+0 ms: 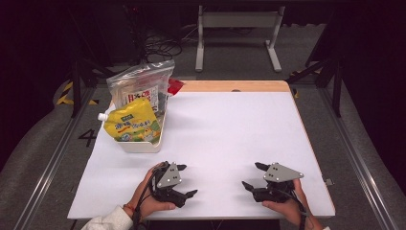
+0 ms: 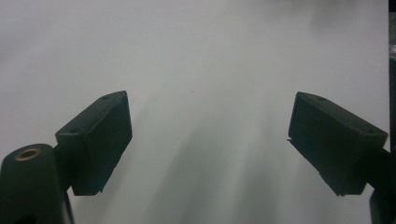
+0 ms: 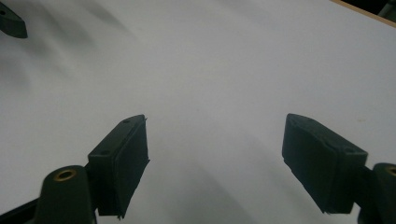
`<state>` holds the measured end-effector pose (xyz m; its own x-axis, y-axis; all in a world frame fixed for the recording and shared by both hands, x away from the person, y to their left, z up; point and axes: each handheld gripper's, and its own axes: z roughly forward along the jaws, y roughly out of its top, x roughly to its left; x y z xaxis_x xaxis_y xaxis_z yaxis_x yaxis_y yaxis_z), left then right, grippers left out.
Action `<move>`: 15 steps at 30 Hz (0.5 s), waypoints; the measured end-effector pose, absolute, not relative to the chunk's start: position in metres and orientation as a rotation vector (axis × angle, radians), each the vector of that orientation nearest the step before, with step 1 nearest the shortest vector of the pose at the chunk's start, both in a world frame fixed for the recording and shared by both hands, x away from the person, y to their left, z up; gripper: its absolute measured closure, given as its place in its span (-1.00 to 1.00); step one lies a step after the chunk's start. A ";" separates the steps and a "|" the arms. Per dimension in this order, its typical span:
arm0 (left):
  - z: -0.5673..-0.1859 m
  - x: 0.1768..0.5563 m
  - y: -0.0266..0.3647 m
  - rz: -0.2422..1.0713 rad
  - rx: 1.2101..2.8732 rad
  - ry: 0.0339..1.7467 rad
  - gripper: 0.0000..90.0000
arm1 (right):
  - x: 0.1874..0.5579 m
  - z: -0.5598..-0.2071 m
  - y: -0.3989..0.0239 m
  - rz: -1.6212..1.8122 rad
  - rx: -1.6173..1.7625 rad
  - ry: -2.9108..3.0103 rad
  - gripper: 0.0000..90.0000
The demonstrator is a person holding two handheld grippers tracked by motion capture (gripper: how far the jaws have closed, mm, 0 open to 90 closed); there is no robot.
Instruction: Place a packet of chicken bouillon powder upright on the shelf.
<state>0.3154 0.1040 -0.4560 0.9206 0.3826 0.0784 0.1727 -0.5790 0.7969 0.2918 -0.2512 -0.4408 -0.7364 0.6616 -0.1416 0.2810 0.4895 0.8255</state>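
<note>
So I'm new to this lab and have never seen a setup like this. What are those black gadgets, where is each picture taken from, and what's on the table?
There is no robot here: a person holds a hand tool with two jaws in each hand, the left gripper and the right gripper. The high view looks down on the white table from above the person's side. The other two pictures come from cameras riding on each tool, looking along its own black jaws: left gripper, right gripper. Both stand wide open over bare table, holding nothing. At the far left sits a white bin with a yellow spouted pouch and a clear plastic bag of packets.
</note>
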 end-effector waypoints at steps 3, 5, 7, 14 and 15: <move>-0.457 0.317 0.105 0.296 2.191 0.403 -0.71 | 0.291 -0.441 -0.251 1.150 0.782 2.295 -0.51; -0.458 0.317 0.106 0.291 2.191 0.397 -0.71 | 0.291 -0.442 -0.250 1.142 0.785 2.295 -0.51; -0.458 0.317 0.107 0.300 2.196 0.394 -0.72 | 0.291 -0.442 -0.249 1.135 0.782 2.294 -0.52; -0.457 0.316 0.109 0.298 2.183 0.406 -0.72 | 0.290 -0.441 -0.246 1.135 0.779 2.289 -0.53; -0.457 0.316 0.109 0.300 2.184 0.407 -0.72 | 0.290 -0.441 -0.246 1.134 0.780 2.289 -0.53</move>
<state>0.3161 0.1092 -0.4566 0.9174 0.3920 0.0691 0.1824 -0.5681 0.8025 0.2898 -0.2460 -0.4411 -0.7302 0.6656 -0.1543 0.2806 0.4980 0.8205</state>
